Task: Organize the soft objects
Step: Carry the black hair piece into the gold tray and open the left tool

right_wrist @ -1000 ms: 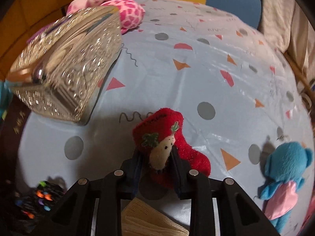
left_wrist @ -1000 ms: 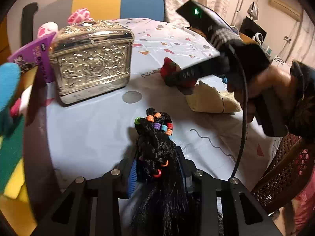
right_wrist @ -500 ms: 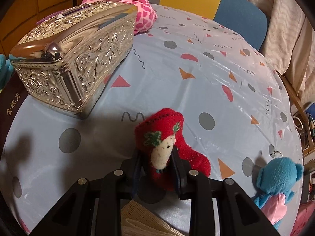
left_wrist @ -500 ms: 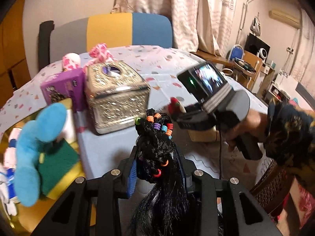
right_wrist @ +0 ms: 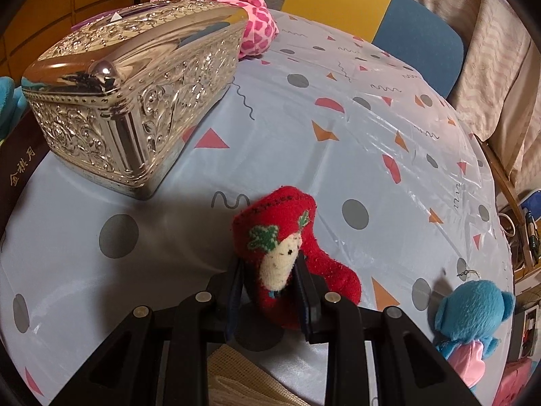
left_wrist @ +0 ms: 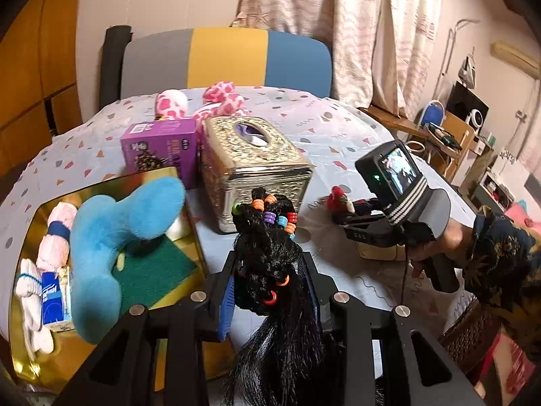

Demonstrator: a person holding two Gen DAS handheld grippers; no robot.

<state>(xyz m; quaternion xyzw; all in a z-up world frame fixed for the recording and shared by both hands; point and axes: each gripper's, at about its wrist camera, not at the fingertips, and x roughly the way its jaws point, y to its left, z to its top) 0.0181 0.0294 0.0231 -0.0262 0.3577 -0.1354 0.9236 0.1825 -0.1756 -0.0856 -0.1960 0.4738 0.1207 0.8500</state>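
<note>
The left gripper (left_wrist: pixel 268 284) sits at lower centre of the left wrist view, its jaws clamped on a black braided hairpiece (left_wrist: pixel 270 264) with coloured beads; the braids stand up between the jaws and loose hair hangs down toward the bottom edge. At lower left of that view a gold tray (left_wrist: pixel 30 368) holds a blue plush toy (left_wrist: pixel 111 230), a green scouring pad (left_wrist: pixel 152 270) and rolled pale socks (left_wrist: pixel 30 291). Behind the tray stand a purple box (left_wrist: pixel 159 149) and, touching its right side, an embossed silver tissue box (left_wrist: pixel 253 165). A pink spotted plush (left_wrist: pixel 216 101) lies behind both boxes.

The right gripper (right_wrist: pixel 270 291) occupies lower centre of the right wrist view. Its jaws are closed on a small red knitted stocking (right_wrist: pixel 280 237) bearing a cream face and green leaf; the stocking's foot points toward the lower right. The patterned tablecloth (right_wrist: pixel 372 142) fills the middle of the frame. A blue teddy (right_wrist: pixel 473 314) in a pink dress lies at lower right, well apart from the stocking. A beige mesh cloth (right_wrist: pixel 236 382) shows at the bottom edge beneath the gripper. In the left wrist view, the person's right hand (left_wrist: pixel 449 240) grips the right tool's handle at middle right.
</note>
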